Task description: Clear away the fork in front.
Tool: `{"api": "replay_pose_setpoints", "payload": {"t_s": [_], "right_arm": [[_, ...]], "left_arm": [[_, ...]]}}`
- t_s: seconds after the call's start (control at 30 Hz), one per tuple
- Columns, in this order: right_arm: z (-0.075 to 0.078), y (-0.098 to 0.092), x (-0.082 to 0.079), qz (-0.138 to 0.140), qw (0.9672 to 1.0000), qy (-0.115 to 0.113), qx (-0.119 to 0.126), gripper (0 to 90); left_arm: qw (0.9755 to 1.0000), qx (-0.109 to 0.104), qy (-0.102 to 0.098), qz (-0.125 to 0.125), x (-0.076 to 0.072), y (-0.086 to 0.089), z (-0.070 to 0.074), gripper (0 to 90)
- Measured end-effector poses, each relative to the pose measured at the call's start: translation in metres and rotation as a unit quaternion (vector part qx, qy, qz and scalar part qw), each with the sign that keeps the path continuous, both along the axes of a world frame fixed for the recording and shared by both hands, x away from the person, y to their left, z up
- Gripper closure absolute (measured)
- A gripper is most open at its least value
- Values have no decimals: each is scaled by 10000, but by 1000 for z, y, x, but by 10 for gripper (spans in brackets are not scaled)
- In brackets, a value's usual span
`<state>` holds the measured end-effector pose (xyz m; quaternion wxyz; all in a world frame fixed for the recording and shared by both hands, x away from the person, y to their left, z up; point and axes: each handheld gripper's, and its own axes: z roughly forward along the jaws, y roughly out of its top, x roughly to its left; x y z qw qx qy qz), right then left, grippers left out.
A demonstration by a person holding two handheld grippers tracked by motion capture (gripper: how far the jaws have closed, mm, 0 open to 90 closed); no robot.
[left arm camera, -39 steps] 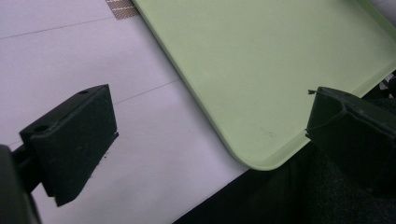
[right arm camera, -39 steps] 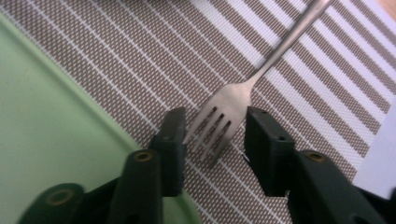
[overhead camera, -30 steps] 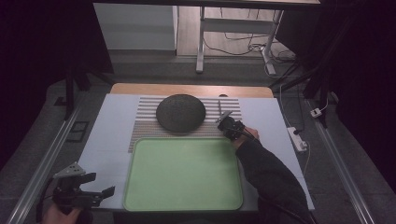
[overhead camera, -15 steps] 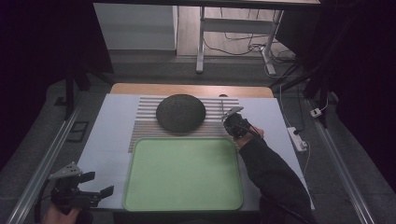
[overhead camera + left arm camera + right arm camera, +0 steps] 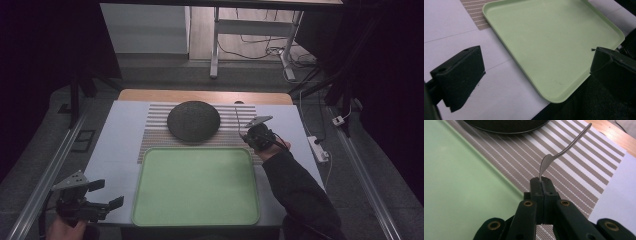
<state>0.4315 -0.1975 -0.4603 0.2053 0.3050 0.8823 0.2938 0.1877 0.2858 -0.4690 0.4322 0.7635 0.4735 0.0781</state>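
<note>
Fork [image 5: 559, 152] sat pinched at its tip end between the closed jaws of the right gripper [image 5: 543, 182], handle cantilevered ahead over the striped placemat [image 5: 574, 165]. Thin grip, long lever: best moved slowly and kept level toward the green tray [image 5: 461, 185]. Left gripper [image 5: 534, 67] idled, jaws wide, nothing between.

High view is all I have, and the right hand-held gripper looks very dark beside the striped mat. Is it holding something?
Observer: Yes. In the right gripper view, the right hand-held gripper is shut on a thin metal utensil.
Operator: Which end is clamped?
Observer: The wider end. The slim handle points away over the striped mat.
Operator: And the left one, please?
Observer: The left hand-held gripper holds nothing. Its view shows the green tray corner between its open jaws.
</note>
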Motion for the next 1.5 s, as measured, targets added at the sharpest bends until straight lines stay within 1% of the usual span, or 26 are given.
{"api": "replay_pose_setpoints", "payload": {"t_s": [0.07, 0.13, 0.23, 0.3, 0.33, 0.37, 0.43, 0.47, 0.53, 0.63, 0.73, 0.83, 0.93, 1.0, 1.07, 1.13, 1.2, 1.27, 1.37, 1.5], "right_arm": [[2, -1, -4, 41, 9999, 55, 98, 899], [4, -2, -7, 71, 9997, 103, 186, 899], [6, -1, -13, 150, 9996, 113, 229, 899], [7, -1, -17, 243, 9992, 132, 274, 899], [8, 0, -19, 274, 9991, 137, 284, 899], [8, 0, -21, 311, 9989, 149, 315, 899], [9, -1, -26, 370, 9985, 173, 369, 899], [10, -1, -28, 391, 9983, 182, 399, 899], [10, -2, -34, 414, 9979, 216, 451, 899], [12, -4, -40, 479, 9974, 221, 493, 899], [14, -6, -48, 565, 9963, 262, 596, 899], [15, -6, -56, 645, 9953, 299, 651, 899], [16, -6, -63, 725, 9947, 300, 670, 899], [16, -6, -67, 762, 9941, 310, 700, 899], [17, -6, -72, 829, 9933, 323, 736, 899], [18, -6, -76, 889, 9927, 324, 743, 899], [19, -5, -80, 971, 9917, 347, 771, 899], [19, -4, -85, 1040, 9908, 368, 780, 899], [20, -3, -91, 1154, 9894, 375, 794, 899], [20, -1, -100, 1279, 9874, 416, 834, 899]], "left_arm": [[9999, 1, -156, -64, 1, -3, 0, 0], [9997, 55, -201, -118, 4, -5, 2, 0], [9995, 90, -246, -195, 8, -8, 3, 0], [9992, 141, -228, -296, 10, -11, 3, 0], [9991, 120, -229, -331, 12, -12, 3, 0], [9991, 73, -214, -367, 14, -13, 3, 0], [9985, -101, -153, -515, 18, -14, 2, 0], [9983, -121, -132, -558, 20, -16, 2, 0], [9980, -69, -148, -618, 24, -19, 2, 0], [9971, 46, -103, -747, 30, -25, 1, 0], [9958, 40, -37, -914, 37, -31, 1, 0], [9934, -50, -89, -1142, 44, -37, 1, 0], [9920, -25, -106, -1260, 50, -43, 3, 0], [9911, 68, -81, -1328, 54, -47, 3, 0], [9901, 153, -128, -1388, 58, -51, 4, 0], [9896, 226, -103, -1416, 62, -55, 5, 0], [9893, 223, -127, -1439, 66, -58, 5, 0], [9889, 211, -96, -1465, 70, -61, 6, 0], [9885, 246, -136, -1488, 75, -64, 8, 0], [9867, 328, -143, -1585, 82, -69, 12, 0]]}}
